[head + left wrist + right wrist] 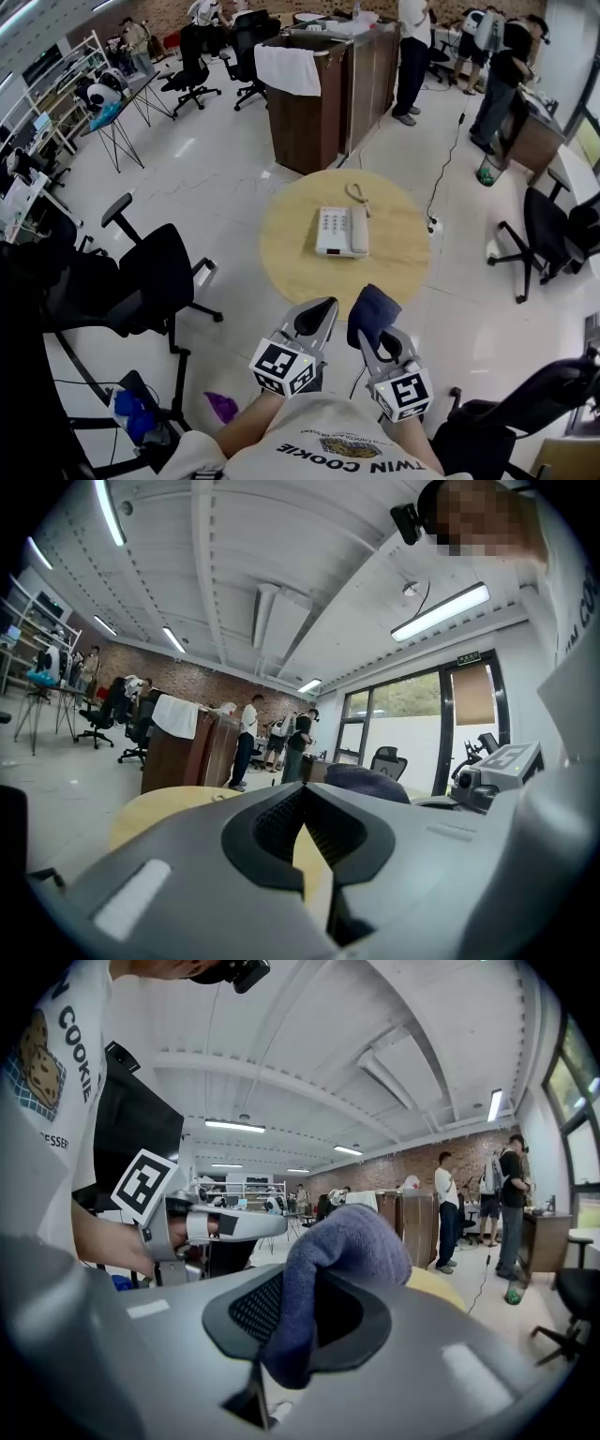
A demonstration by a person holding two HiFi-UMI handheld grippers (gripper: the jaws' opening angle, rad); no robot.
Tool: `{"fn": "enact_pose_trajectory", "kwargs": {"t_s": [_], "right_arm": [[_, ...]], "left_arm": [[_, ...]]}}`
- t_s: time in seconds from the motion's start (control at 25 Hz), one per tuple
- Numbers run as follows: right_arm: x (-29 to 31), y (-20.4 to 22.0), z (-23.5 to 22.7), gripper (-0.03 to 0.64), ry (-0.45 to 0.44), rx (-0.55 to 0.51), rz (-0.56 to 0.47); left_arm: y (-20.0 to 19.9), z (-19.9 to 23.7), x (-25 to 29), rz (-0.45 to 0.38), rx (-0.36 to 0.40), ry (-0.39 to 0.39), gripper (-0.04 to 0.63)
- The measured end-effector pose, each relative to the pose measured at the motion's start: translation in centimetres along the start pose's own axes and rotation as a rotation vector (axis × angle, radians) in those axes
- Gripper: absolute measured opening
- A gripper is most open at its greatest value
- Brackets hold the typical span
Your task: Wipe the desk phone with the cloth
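Observation:
A white desk phone (342,232) lies near the middle of a round wooden table (291,234), its coiled cord (356,194) trailing toward the far edge. My right gripper (377,330) is held at the table's near edge, short of the phone, and is shut on a dark blue cloth (372,312). In the right gripper view the cloth (347,1241) bulges up out of the shut jaws of the right gripper (314,1283). Just left of it, my left gripper (314,321) is shut with nothing in it. Its jaws meet at the tip in the left gripper view (302,794).
Black office chairs stand left (155,277) and right (548,234) of the table. A wooden cabinet (319,103) draped with a white towel stands behind it. Several people stand at the back. A black cable (445,169) runs across the floor on the right.

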State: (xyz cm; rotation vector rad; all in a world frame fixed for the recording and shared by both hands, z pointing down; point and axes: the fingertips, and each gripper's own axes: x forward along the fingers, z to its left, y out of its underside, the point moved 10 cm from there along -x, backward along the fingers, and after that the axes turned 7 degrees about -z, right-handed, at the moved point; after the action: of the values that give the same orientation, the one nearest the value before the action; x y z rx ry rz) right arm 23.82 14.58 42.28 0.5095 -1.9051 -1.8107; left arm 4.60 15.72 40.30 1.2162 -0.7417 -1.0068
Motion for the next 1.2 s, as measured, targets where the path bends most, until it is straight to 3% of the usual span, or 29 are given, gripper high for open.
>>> {"fn": "enact_pose_trajectory", "kwargs": {"t_s": [0.64,0.96,1.2], "right_arm": [[16.4,-1.6,-5.3,0.069,0.025,-0.017,0.076],[22.6,-2.4,-7.5,0.069,0.036,-0.101,0.137],[26.6,-2.0,-10.0,0.069,-0.009,-0.209,0.202]], "left_arm": [[-0.8,14.2,8.5,0.049,-0.046,0.049,-0.011],[-0.3,19.5,11.3,0.051,-0.082,0.068,-0.011],[0.3,21.2,11.7,0.052,-0.111,0.056,-0.011]]}}
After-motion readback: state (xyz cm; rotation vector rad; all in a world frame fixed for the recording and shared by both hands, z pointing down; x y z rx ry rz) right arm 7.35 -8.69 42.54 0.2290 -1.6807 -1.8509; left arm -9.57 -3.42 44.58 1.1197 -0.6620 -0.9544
